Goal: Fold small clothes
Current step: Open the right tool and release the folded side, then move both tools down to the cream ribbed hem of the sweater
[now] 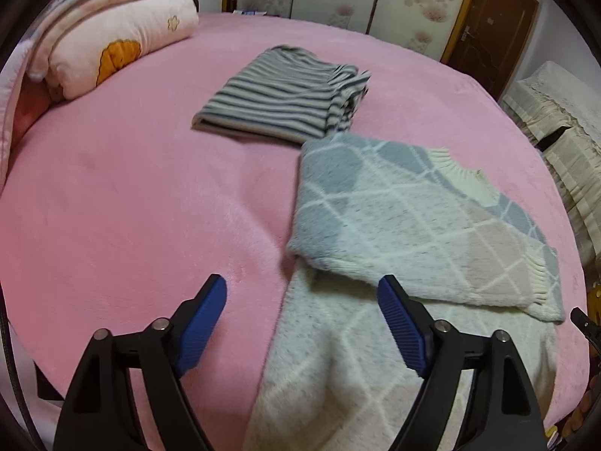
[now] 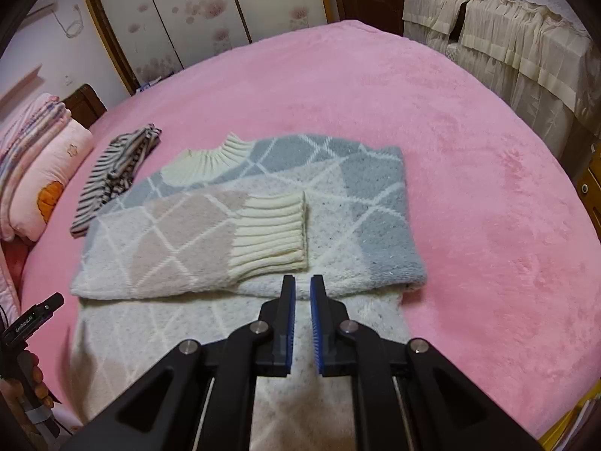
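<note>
Pink bed (image 2: 469, 188): one diamond sweater (image 2: 338, 195), one striped garment (image 1: 278, 94) (folded).

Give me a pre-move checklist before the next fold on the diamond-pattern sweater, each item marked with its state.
1. Left gripper free of cloth: ok, its jaws stand wide with nothing between them.
2. Right gripper free of cloth: ok, shut with nothing visible between the pads.
3. Sleeve folded across the sweater: ok, its ribbed cuff lies on the body.
4. Lower part of the sweater flat for folding up: cannot tell, it is blurred and partly hidden by the grippers.
5. Striped garment clear of the fold: cannot tell, it lies folded right at the sweater's far corner and may touch it.
6. Blanket beside the sweater unobstructed: ok.
</note>
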{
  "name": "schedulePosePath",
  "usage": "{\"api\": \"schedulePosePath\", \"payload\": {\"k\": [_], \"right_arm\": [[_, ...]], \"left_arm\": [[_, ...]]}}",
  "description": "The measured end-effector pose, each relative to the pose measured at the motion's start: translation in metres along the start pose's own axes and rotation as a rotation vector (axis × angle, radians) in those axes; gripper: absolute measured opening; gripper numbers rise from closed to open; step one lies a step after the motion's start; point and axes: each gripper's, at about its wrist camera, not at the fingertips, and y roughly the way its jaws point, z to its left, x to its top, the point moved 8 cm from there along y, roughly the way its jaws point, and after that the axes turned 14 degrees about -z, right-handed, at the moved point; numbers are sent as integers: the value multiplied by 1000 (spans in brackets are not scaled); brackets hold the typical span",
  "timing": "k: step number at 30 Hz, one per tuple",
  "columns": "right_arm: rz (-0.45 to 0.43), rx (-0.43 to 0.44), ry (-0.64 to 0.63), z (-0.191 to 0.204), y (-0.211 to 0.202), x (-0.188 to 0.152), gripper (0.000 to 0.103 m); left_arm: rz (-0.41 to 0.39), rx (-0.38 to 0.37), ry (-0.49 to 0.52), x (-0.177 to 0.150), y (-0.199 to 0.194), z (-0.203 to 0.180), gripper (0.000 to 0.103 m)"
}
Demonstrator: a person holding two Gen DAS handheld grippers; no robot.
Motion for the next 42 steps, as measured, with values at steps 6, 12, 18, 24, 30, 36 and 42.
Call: {"api": "schedulePosePath", "payload": {"k": [6,12,18,24,30,36,42], "right_arm": [[-58,15,-1,3,-32,8,28],[-98,43,-4,7,-64,10,28],[-123,78,-17,16,-93,5,28],[-186,87,-69,29,-125,4,28],[-235,104,-114,35,-152,-6,29],[-236,82,-153,32,-159,-23,29],[-245,99,-173,39,-167,-29,29]], "left_arm": [[-65,-29,30,10,-40,-14,85],[-106,-56,34,7,-76,-20,85],[-183,-75,47,9,-119,-23,90],[-264,-78,80,6,-156,-24,93],[-289,-87,89,-6,-177,-21,93],[-290,-79,91,-28,-180,-14,93],[-266,-79,97,-41,-177,-9,93]]}}
